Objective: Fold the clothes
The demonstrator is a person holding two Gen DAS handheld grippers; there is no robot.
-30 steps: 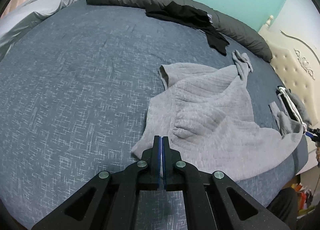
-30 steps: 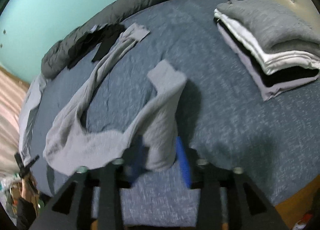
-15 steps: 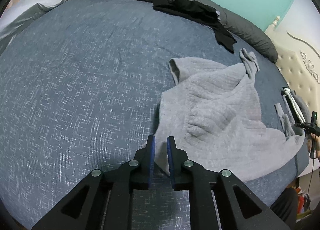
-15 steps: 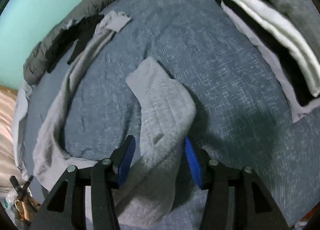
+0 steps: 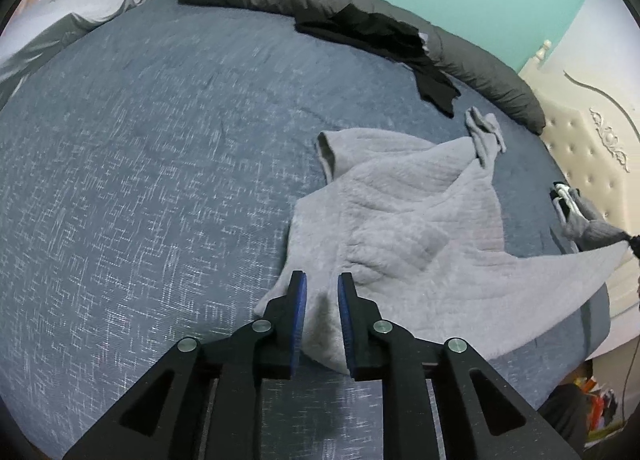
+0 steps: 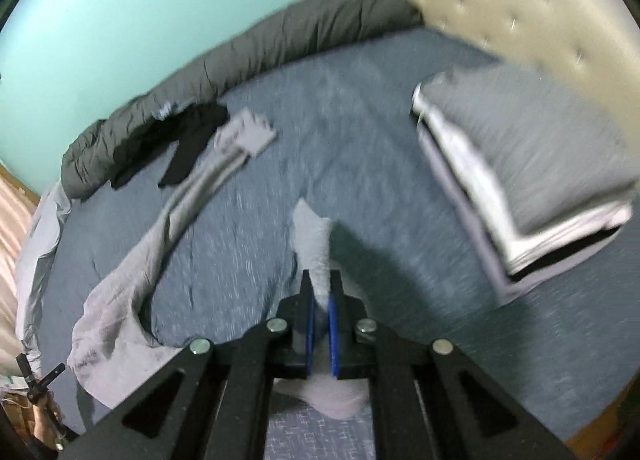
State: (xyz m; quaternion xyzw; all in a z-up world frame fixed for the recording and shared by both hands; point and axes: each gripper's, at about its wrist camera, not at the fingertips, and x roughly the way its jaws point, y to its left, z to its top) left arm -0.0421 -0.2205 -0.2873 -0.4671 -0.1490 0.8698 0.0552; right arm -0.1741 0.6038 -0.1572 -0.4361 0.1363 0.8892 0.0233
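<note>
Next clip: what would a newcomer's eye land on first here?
The light grey garment sprawled mid-bed on the blue bedspread, one sleeve pinched in the right tongs. The left tongs are opening over its near hem. A folded stack sits by the cream headboard.

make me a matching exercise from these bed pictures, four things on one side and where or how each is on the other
1 light grey quilted garment
2 black crumpled garment
3 folded clothes stack
4 dark grey rolled duvet

a beside the cream headboard
b along the teal wall
c sleeve pinched in the right gripper
d lying partly on the duvet

Pairs: 1-c, 2-d, 3-a, 4-b
</note>
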